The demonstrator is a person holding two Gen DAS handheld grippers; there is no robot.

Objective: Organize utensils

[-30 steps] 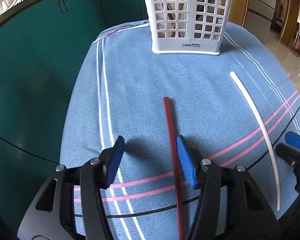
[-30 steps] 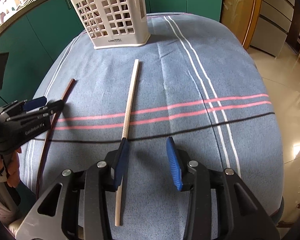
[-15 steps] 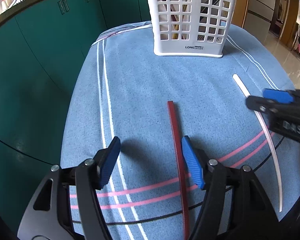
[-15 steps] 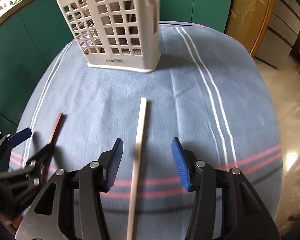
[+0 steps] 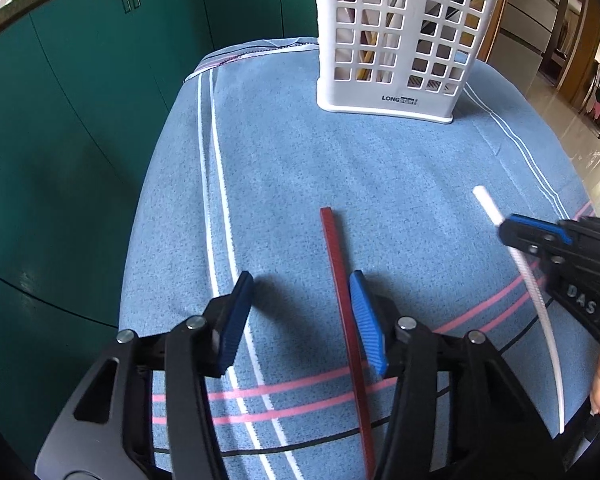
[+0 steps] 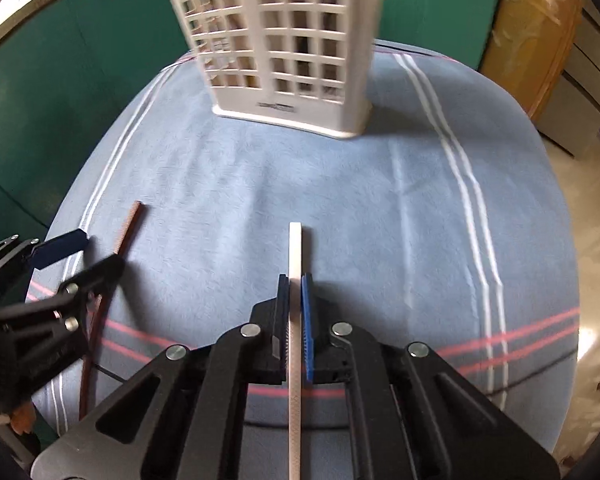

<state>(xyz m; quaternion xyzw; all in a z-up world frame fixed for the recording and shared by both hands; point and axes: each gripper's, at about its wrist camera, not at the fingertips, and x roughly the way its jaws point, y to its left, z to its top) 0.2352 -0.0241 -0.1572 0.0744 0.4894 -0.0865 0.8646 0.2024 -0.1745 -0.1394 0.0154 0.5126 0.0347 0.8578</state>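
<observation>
Now my right gripper [image 6: 295, 312] is closing on the white stick [image 6: 295, 360]: in the right wrist view the blue pads sit against both its sides, low in the centre of the frame, and its far end pokes out past them toward the basket [image 6: 284, 40]. My left gripper [image 5: 300, 320] is closing too, but nothing is pinched yet. The red stick [image 5: 342, 304] lies just inside the right-hand pad in the lower middle of the left wrist view, seemingly against it, with the other pad well off to its left.

I judge the step in hand to be the pickup of both sticks, with the white one all but secured and the red one not yet gripped. Next, I think, each stick must be lifted off the cloth [image 5: 380, 168], tipped upright and lowered into the open top of the basket, which stands at the upper centre of both frames. Since I hold the white stick near its far end, the long tail behind may swing as it rises.

Both sticks are long, thin and square-edged, chopstick-like, lying flat on the blue striped cloth and pointing toward the basket. Fine ridges show along the white one's side. The basket is white lattice plastic, and a few things already stand inside it, too dim to name.
</observation>
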